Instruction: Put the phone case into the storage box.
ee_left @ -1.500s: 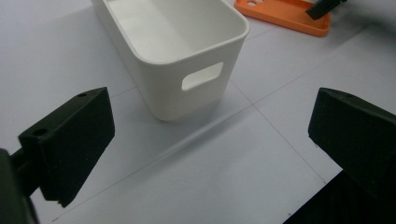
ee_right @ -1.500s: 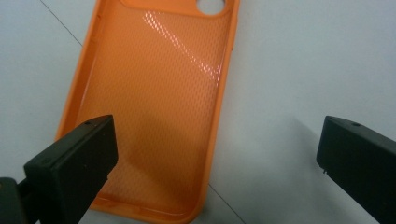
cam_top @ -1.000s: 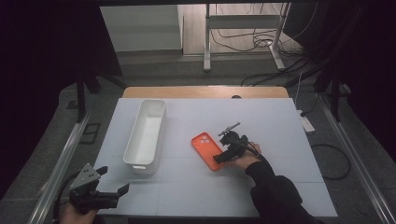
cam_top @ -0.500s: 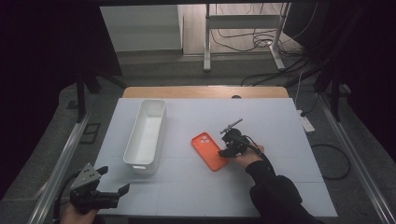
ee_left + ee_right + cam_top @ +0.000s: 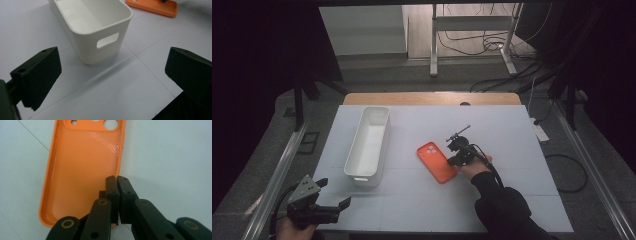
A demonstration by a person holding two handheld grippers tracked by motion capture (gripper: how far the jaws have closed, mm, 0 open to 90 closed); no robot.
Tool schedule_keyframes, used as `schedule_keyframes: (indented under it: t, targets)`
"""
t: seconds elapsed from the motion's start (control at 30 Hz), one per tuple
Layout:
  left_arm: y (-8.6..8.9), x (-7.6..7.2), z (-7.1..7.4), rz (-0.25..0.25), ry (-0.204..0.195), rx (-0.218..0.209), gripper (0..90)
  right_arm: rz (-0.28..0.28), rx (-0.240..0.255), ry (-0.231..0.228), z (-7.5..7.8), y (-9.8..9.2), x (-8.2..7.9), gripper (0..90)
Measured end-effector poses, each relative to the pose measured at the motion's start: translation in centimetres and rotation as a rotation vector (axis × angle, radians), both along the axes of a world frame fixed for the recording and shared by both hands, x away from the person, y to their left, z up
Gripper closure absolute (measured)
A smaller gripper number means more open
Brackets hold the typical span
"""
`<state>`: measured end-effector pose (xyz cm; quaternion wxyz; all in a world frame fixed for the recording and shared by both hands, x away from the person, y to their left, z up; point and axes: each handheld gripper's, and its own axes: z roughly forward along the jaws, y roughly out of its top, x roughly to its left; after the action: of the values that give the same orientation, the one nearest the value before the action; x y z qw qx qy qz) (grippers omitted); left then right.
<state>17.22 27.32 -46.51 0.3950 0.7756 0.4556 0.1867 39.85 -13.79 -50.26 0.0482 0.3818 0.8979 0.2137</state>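
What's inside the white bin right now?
The white bin looks empty: bare white floor and walls. Its near wall hides a strip of floor in the left gripper view.

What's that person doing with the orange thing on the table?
A person holds a gripper in each hand. The right gripper has just closed its jaws on the side wall of an orange phone case lying open side up on the white table. The left gripper waits open near a white bin.
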Motion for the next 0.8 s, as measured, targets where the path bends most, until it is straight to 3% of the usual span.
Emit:
schedule_keyframes:
  t: [0.3,0.53,0.8]
  targets:
    - [0.0,0.0,0.0,0.0,-0.001,0.0,1.5,-0.002,0.005,-0.008,0.1,0.0,0.0,88.9]
    - [0.0,0.0,0.0,0.003,-0.002,-0.002,1.4,0.006,0.055,-0.025,0.7,-0.2,-0.2,89.1]
    - [0.0,0.0,0.0,0.002,0.001,-0.002,1.5,0.02,0.069,-0.044,1.3,-0.7,-0.5,89.2]
